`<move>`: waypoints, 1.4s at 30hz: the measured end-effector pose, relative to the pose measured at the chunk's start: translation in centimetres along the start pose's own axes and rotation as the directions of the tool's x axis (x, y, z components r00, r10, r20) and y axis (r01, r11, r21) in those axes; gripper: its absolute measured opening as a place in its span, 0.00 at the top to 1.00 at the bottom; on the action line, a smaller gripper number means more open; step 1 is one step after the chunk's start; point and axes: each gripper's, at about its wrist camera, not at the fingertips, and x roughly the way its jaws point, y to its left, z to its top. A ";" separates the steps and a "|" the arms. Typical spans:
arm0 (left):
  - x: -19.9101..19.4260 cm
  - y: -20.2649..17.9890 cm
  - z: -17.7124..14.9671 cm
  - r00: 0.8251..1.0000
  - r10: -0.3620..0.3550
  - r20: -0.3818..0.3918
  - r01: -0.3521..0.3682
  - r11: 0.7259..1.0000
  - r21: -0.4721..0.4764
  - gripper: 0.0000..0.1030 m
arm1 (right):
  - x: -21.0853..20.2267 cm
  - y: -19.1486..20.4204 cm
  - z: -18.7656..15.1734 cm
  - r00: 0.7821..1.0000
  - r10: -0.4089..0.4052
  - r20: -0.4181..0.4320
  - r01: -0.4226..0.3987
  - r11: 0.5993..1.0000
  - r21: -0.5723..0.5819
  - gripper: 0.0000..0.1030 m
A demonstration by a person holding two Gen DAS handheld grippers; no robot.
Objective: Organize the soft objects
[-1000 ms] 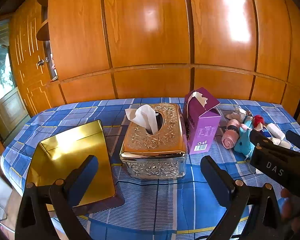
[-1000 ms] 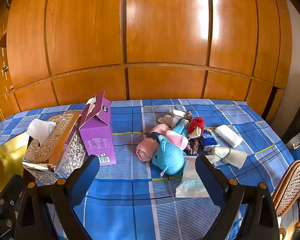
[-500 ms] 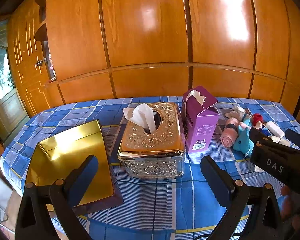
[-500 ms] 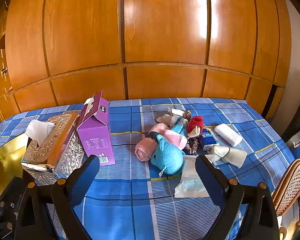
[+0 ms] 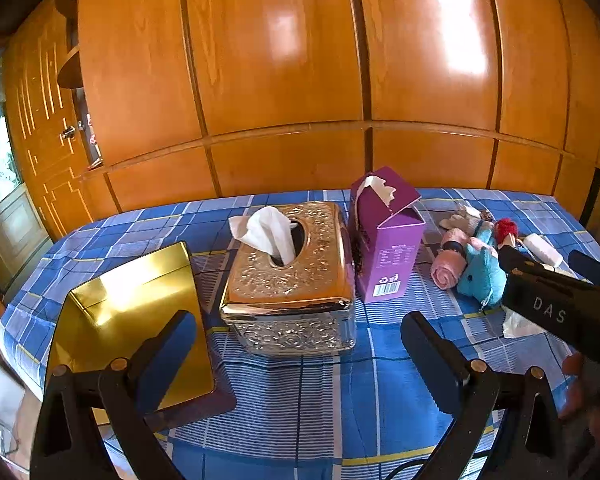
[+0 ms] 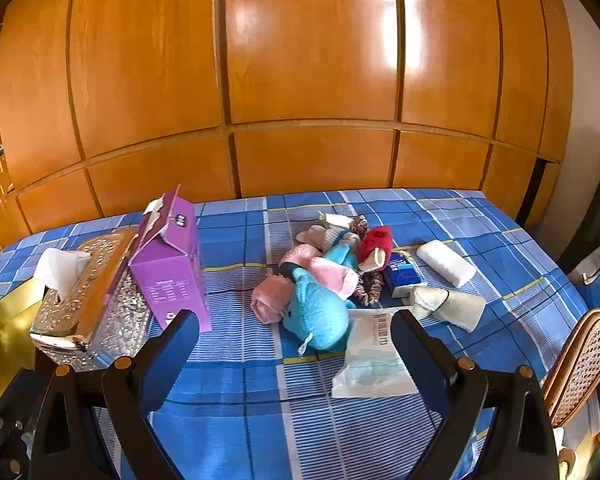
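Left gripper (image 5: 298,354) spread wide, holding nothing, hovering above near edge of blue plaid tablecloth (image 5: 300,400), aimed at ornate embossed metal tissue box (image 5: 290,280) with white tissue (image 5: 266,232) sticking out of top slot. Shiny gold rectangular box (image 5: 128,320) left of tissue box, near left finger. Open purple cardboard carton (image 5: 384,240) just right of tissue box, upright, torn flap up.

Right gripper (image 6: 294,350) also spread wide, empty, over near part of cloth. Directly beyond it: pile of soft objects mid-table. Turquoise plush toy (image 6: 320,312) nearest, touching rolled pink towel (image 6: 268,302) on its left. Red fuzzy item (image 6: 376,242) and braided rope piece (image 6: 370,288) further back, small blue pack (image 6: 402,274) right of those. White rolled cloth (image 6: 446,262) far right, cream rolled cloth bound with black band (image 6: 448,306) nearer. Clear plastic packet with pale blue contents (image 6: 374,360) lying flat, just inside right finger.

Woven rattan chair back (image 6: 584,360) at right table edge. Glossy wooden panel wall (image 6: 300,80) behind table.
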 end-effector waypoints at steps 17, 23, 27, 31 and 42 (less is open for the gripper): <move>2.4 -6.6 2.1 0.915 -0.377 -0.146 0.397 0.906 0.148 0.00 | 4.8 -16.3 2.0 0.983 -0.148 -0.105 0.174 0.931 0.321 0.05; 5.1 -11.1 3.2 0.857 -0.457 -0.238 0.502 0.844 0.189 0.11 | 5.7 -19.5 0.9 0.993 -0.049 -0.108 0.094 0.885 0.455 0.05; 7.6 -14.3 3.9 0.825 -0.478 -0.303 0.545 0.814 0.200 0.24 | 5.6 -19.8 0.9 0.997 -0.015 -0.078 0.051 0.874 0.483 0.05; 10.1 -17.6 4.4 0.817 -0.468 -0.336 0.551 0.805 0.218 0.29 | 5.5 -19.9 0.7 0.998 0.007 -0.065 0.027 0.864 0.503 0.05; 17.4 -23.2 3.5 0.836 -0.382 -0.395 0.499 0.828 0.256 0.53 | 6.1 -20.5 0.5 0.996 0.049 -0.068 -0.005 0.846 0.533 0.06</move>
